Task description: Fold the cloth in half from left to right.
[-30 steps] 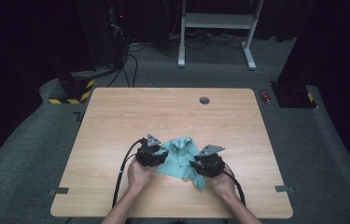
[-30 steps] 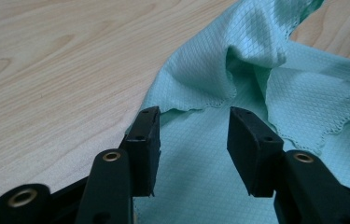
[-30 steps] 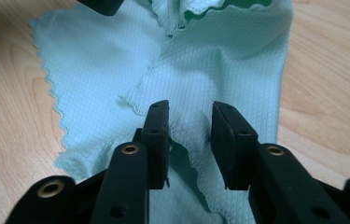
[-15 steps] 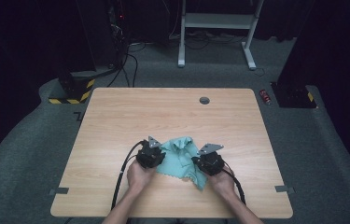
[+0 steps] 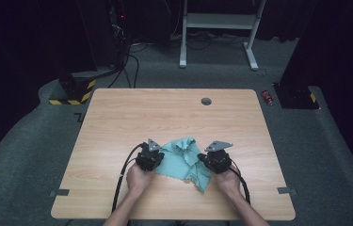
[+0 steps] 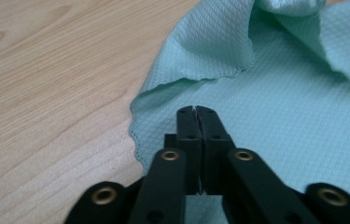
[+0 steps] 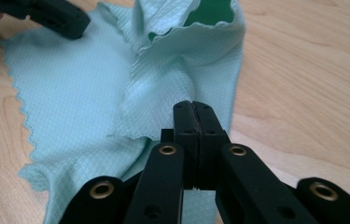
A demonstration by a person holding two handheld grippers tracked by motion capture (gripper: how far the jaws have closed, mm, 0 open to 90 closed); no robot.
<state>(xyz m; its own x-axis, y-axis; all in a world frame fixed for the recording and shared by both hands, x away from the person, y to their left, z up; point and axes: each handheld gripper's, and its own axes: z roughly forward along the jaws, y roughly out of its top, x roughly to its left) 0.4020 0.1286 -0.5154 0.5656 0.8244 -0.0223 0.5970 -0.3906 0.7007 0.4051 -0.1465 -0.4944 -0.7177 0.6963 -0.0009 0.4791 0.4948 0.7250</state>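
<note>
— Dark room all around, and the pale wooden counter (image 5: 164,117) carries a crumpled teal microfibre cloth with a zigzag edge (image 5: 183,162), near the person's side, between both hands.

— How are the jaws standing?

— They have just been closing. On the left gripper (image 6: 196,112) and the right gripper (image 7: 193,106) they are pressed together, each over the cloth; whether fabric is pinched under the tips, I cannot tell.

— How will it handle?

— Very light and soft, I think (it folds and bunches easily). Better to take it at a free edge or corner.
</note>
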